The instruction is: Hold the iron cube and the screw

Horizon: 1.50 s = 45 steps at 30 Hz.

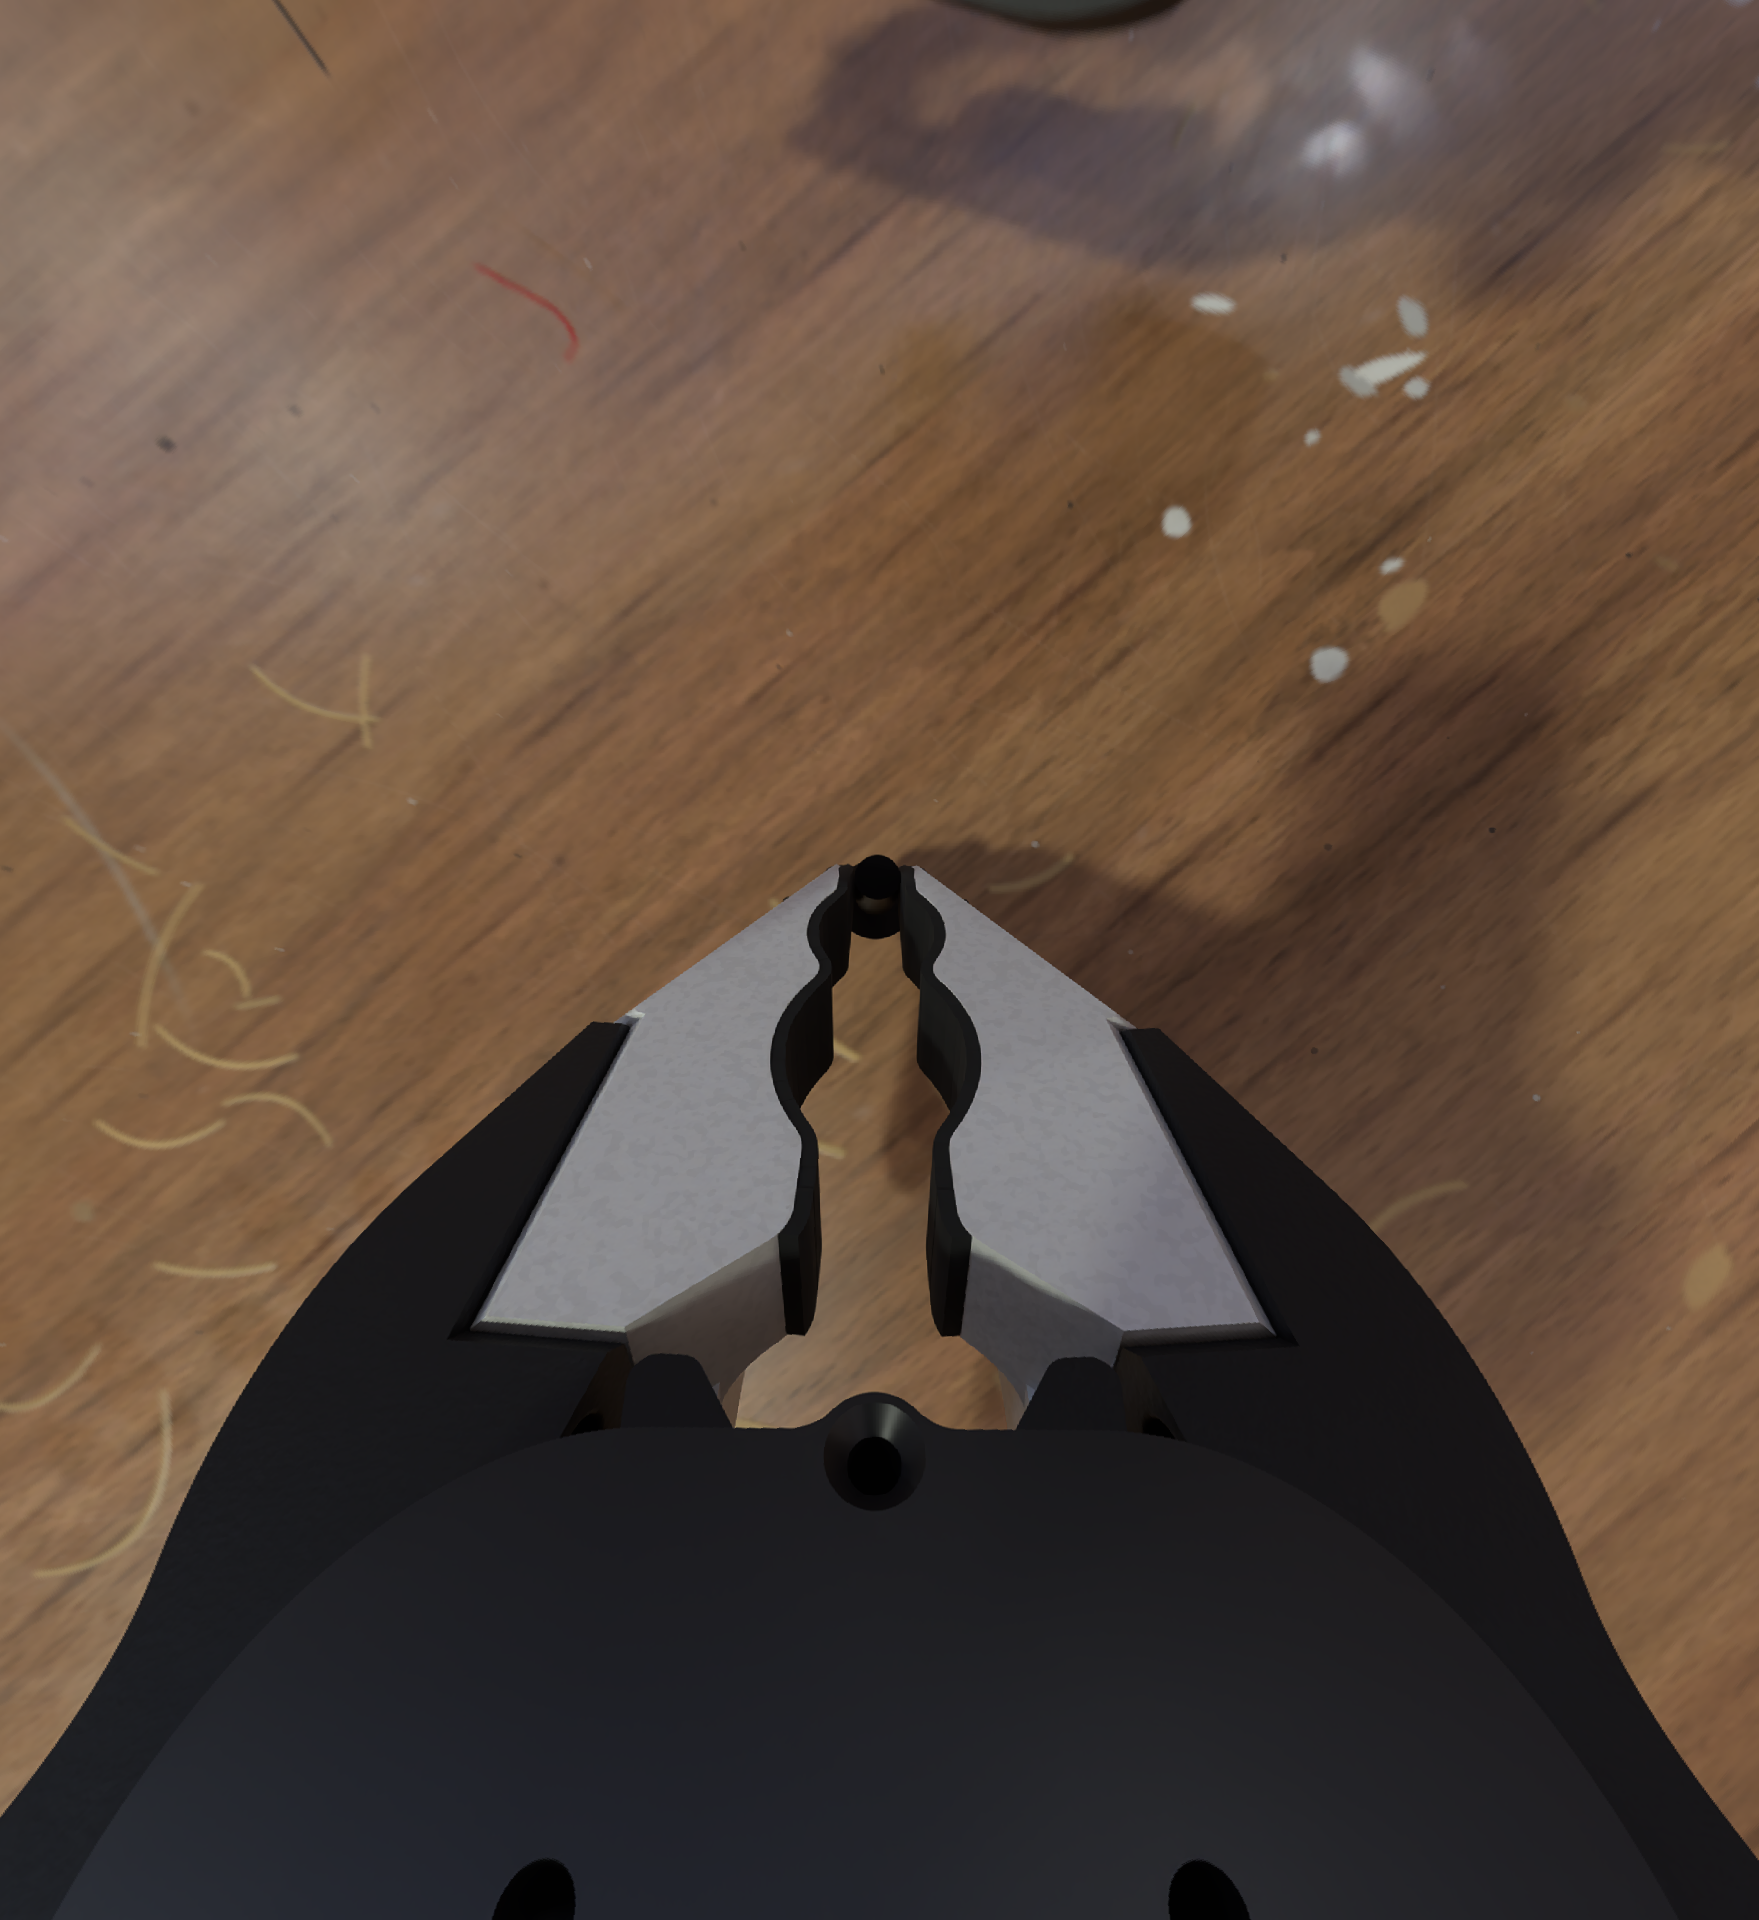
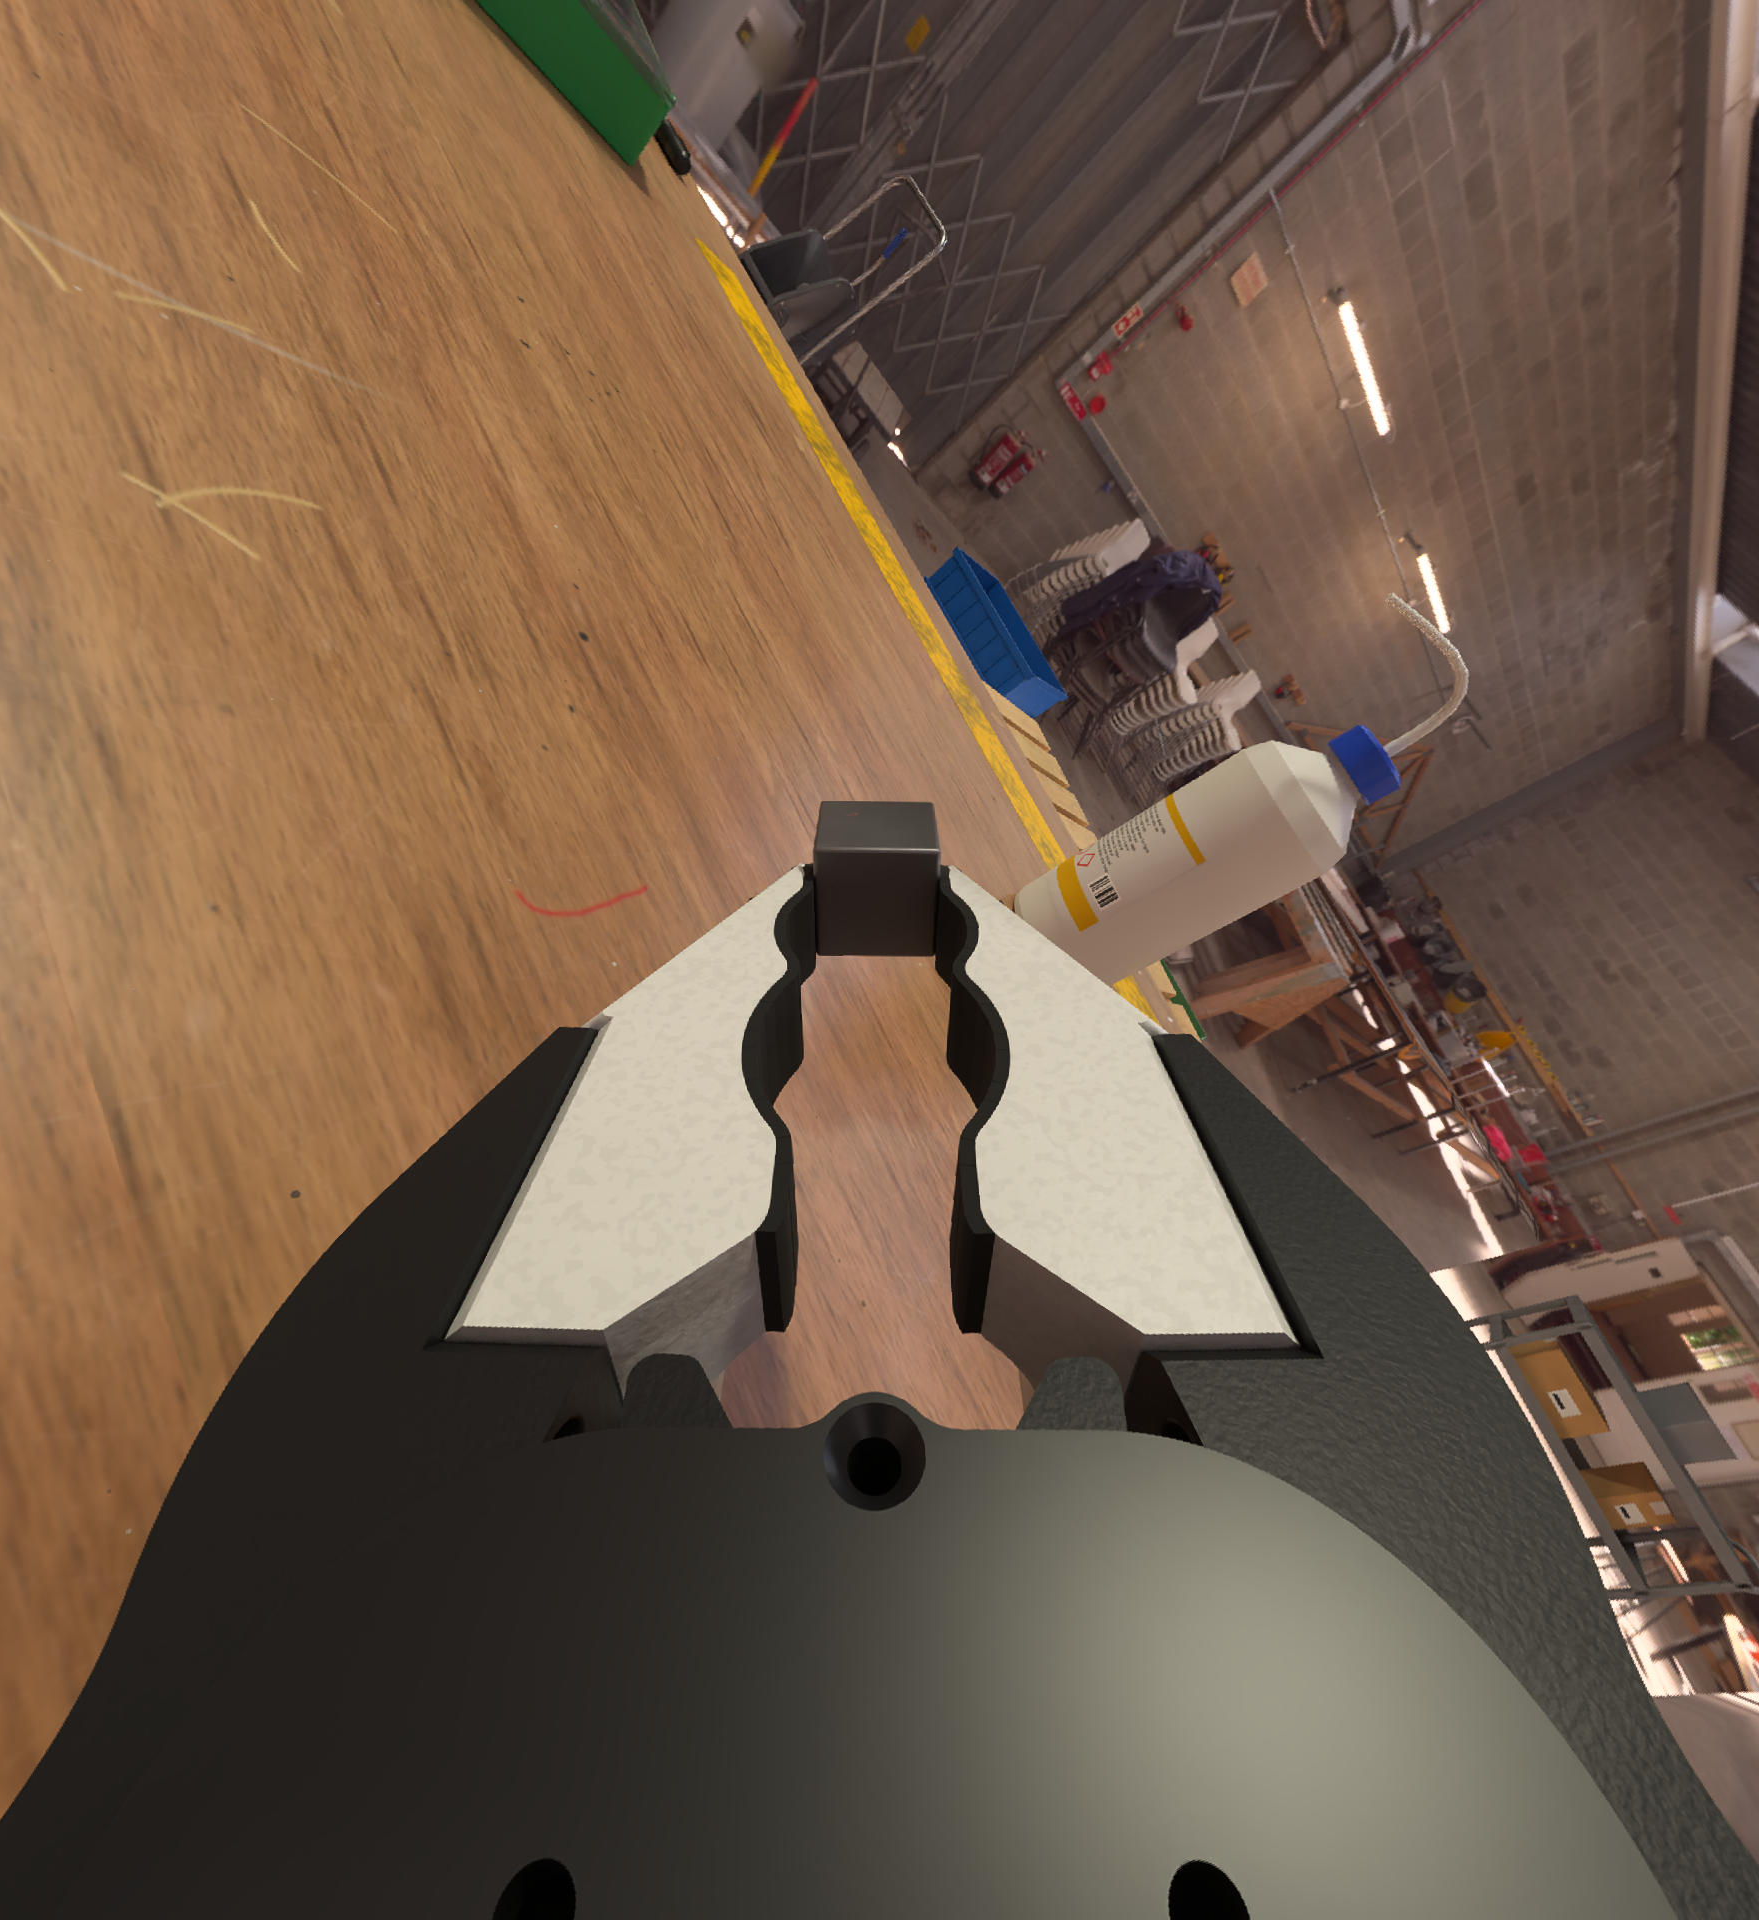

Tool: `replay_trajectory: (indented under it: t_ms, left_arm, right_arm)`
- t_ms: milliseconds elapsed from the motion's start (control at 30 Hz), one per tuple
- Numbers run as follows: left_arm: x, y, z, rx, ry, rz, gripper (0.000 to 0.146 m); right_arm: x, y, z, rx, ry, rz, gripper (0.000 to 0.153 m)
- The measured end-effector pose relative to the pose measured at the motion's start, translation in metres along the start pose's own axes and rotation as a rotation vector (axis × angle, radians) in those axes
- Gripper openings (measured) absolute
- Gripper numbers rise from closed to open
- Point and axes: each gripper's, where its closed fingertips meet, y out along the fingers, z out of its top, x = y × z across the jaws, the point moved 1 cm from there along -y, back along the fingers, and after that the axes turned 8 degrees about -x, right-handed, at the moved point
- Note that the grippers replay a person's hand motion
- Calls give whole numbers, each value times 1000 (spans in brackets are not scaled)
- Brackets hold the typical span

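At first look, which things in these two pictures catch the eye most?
The dark cube is pinched at the tips of the right gripper. The left gripper pinches a small black screw above the wooden table. A white bottle with a blue cap stands near the table's edge.

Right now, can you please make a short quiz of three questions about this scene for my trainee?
1. True or false: the right hand-held gripper is shut on the iron cube.
2. What does the left hand-held gripper hold at its tips? A) the screw B) a bottle C) nothing
3. Fill in: the white bottle has a ____ cap.

Key: 1 true; 2 A; 3 blue.
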Motion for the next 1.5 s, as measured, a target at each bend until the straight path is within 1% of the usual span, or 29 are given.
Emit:
replay_trajectory:
  t_ms: [167, 267, 333, 367, 433, 567, 667, 767, 900, 1067, 1500]
  left_arm:
    - [-16, -23, 16, 114, 63, 64, 8]
    - [-33, -32, 18, 127, 103, 165, 8]
    - [-43, -32, 15, 117, 135, 242, 8]
    - [-44, -31, 14, 117, 142, 254, 8]
    - [-44, -29, 14, 122, 143, 261, 8]
    - [-44, -24, 13, 118, 125, 264, 8]
    - [-42, -23, 15, 128, 124, 247, 8]
    - [-37, -24, 17, 144, 135, 237, 8]
    - [-35, -24, 19, 159, 94, 190, 8]
    - [-35, -25, 20, 175, 66, 172, 8]
    - [-37, -21, 20, 148, 117, 246, 8]
  right_arm:
    - [0, -1, 1, 2, -8, -7, 22]
    - [-7, -1, 0, -30, -57, -2, 22]
    - [-12, -2, 3, -67, -150, -8, 22]
    - [-14, -4, 6, -90, -211, -19, 22]
    - [-18, -8, 12, -145, -317, -42, 22]
    - [-31, -12, 20, -238, -473, -83, 22]
    - [-40, -13, 25, -249, -551, -104, 22]
    - [-43, -13, 28, -249, -575, -115, 22]
    - [-47, -13, 32, -233, -601, -130, 22]
    - [-49, -12, 33, -231, -597, -129, 22]
    - [-50, -10, 32, -235, -603, -132, 22]
